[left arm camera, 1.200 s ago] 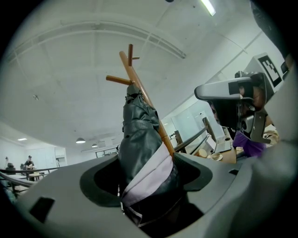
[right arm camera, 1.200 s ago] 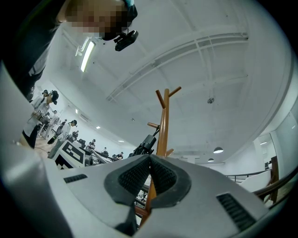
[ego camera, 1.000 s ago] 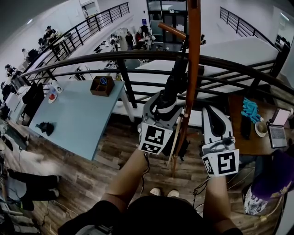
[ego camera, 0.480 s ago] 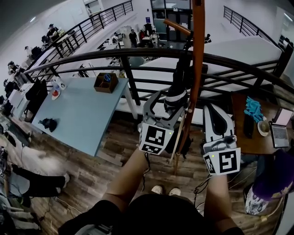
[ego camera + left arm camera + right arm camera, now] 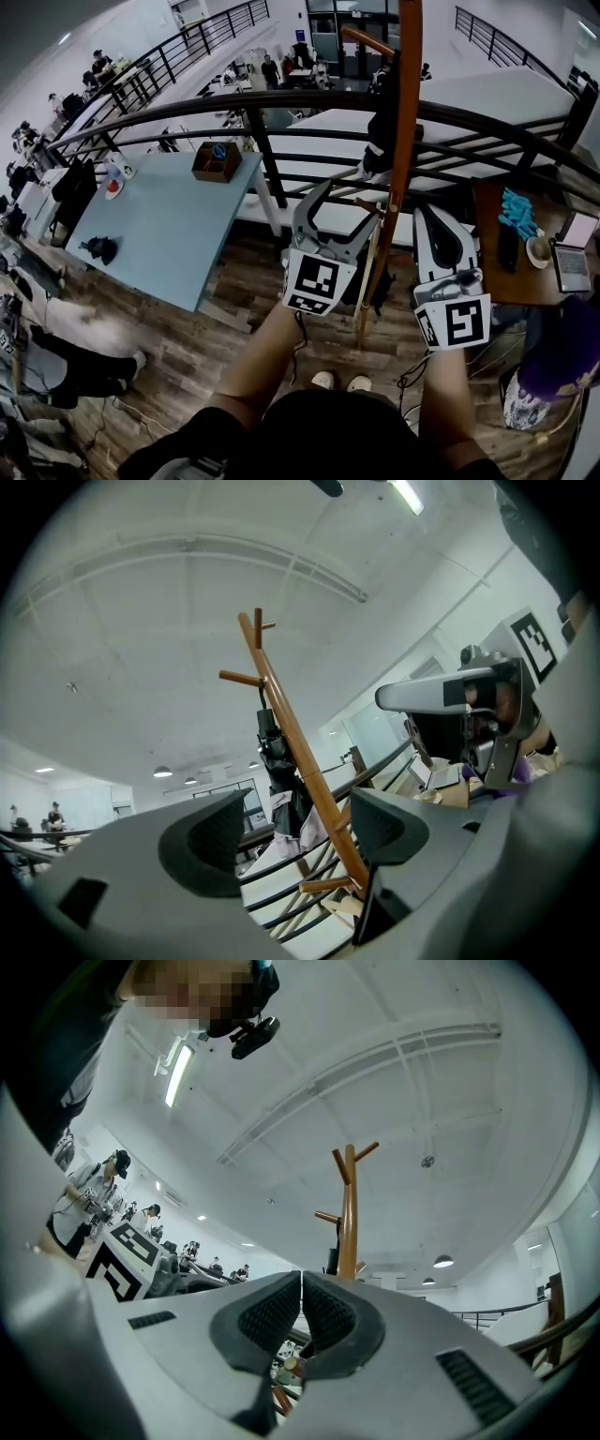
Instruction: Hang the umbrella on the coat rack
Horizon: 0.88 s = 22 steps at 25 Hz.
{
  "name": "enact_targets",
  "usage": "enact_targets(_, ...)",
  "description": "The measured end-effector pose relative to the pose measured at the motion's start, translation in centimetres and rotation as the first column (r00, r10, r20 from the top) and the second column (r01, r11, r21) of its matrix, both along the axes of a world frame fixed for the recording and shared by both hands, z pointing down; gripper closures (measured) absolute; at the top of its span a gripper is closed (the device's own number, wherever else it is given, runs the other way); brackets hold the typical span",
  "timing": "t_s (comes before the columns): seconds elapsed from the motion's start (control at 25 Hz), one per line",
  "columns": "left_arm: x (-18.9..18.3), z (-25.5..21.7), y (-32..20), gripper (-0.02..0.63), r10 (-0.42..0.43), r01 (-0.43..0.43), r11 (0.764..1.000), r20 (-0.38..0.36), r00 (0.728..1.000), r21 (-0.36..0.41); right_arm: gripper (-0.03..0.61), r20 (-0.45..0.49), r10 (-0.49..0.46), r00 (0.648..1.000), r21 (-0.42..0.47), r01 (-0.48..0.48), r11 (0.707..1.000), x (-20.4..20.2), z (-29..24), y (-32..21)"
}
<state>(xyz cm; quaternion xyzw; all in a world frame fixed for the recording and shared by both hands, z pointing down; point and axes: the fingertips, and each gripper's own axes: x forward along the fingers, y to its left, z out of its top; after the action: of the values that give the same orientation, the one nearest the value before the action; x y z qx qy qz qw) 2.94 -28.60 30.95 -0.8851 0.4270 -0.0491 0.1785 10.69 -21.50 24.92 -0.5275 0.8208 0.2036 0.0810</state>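
Gaping wide, the left hand-held gripper [image 5: 352, 202] has its jaws well apart with nothing gripped; its own view shows only the distant pole and umbrella framed in the gap. The right hand-held gripper [image 5: 427, 217] is clenched, its pads pressed together on nothing, held low beside the pole.

Just above the left gripper, the folded dark umbrella [image 5: 382, 127] hangs upright against the wooden coat rack [image 5: 403, 112], apparently from one of its pegs and touching neither gripper. Behind the rack runs a black railing [image 5: 281, 103].

By my reading, the hanging step looks done and this is the let-go. The next move calls for lowering the left gripper straight away from the umbrella, keeping its open jaws clear of the fabric and the pole so nothing gets knocked off its peg.
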Motion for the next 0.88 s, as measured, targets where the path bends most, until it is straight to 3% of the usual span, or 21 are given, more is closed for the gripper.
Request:
enact_targets(0.28,0.8,-0.5,1.9,0.268,0.045,-0.045,0.999,-0.013,0.999,0.003,0.548,-0.005,0.004,1.000,-0.009,-0.004,1.000,0.2,0.5,0.6)
enact_targets(0.64,1.0,-0.8,4.4,0.268,0.073,-0.073,0.997,0.024,0.997,0.029,0.548,0.003,0.002,1.000,-0.018,-0.002,1.000,0.2,1.4,1.5)
enact_targets(0.88,1.1,-2.6,6.0,0.269,0.105,-0.103,0.992,-0.020,0.994,0.067,0.548,-0.006,0.004,1.000,-0.014,-0.004,1.000,0.5,1.1,2.2)
